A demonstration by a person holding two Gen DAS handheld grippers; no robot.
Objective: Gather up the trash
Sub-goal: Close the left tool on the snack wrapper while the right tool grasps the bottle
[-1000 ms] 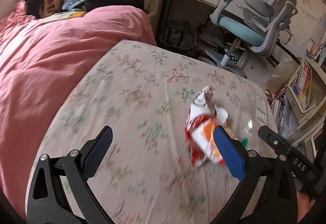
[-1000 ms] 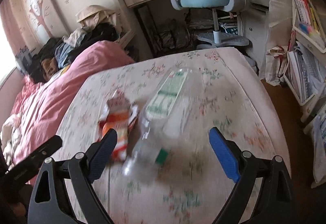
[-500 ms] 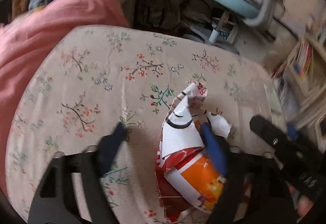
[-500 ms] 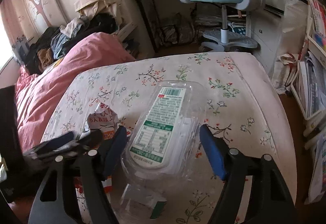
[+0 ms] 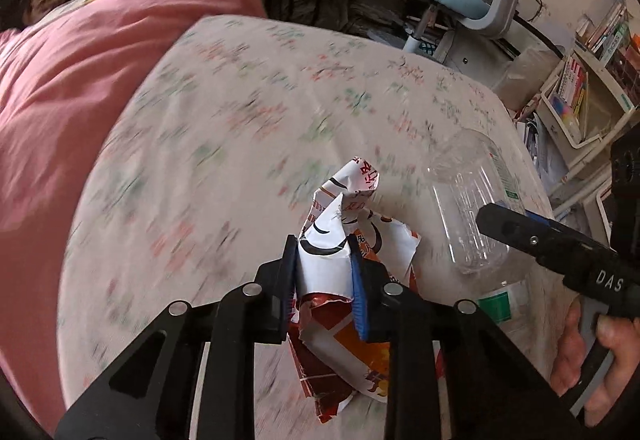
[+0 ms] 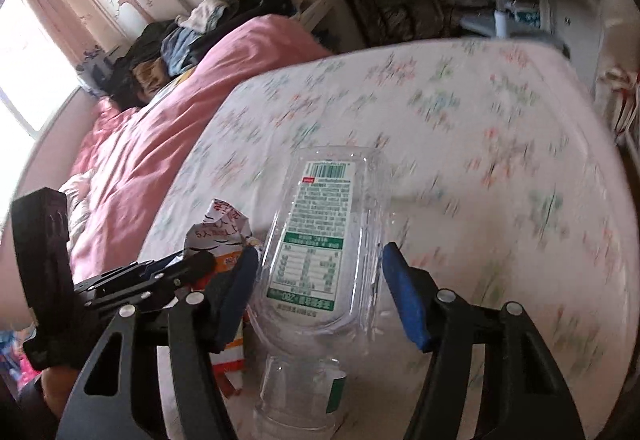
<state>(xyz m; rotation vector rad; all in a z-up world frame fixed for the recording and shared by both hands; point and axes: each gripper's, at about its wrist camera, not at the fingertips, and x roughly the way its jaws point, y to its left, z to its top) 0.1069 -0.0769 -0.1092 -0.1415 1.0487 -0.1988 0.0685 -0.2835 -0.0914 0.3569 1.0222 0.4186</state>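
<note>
The floral bedsheet [image 5: 248, 128] fills the middle of both views, with the pink blanket [image 5: 80, 72] at the left. My right claw [image 6: 320, 292] has its jaws on both sides of the clear plastic bottle [image 6: 320, 240] at lower centre, but I cannot tell if they press it. My left claw [image 5: 324, 272] is clenched on the crumpled snack wrapper [image 5: 340, 240], just left of the bottle.

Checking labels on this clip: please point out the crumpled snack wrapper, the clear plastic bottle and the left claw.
crumpled snack wrapper [image 5: 324, 256], left wrist view, white panel pinched between the fingers.
clear plastic bottle [image 6: 316, 236], right wrist view, printed label on its flattened body.
left claw [image 5: 324, 272], left wrist view, midway between its fingertips.
</note>
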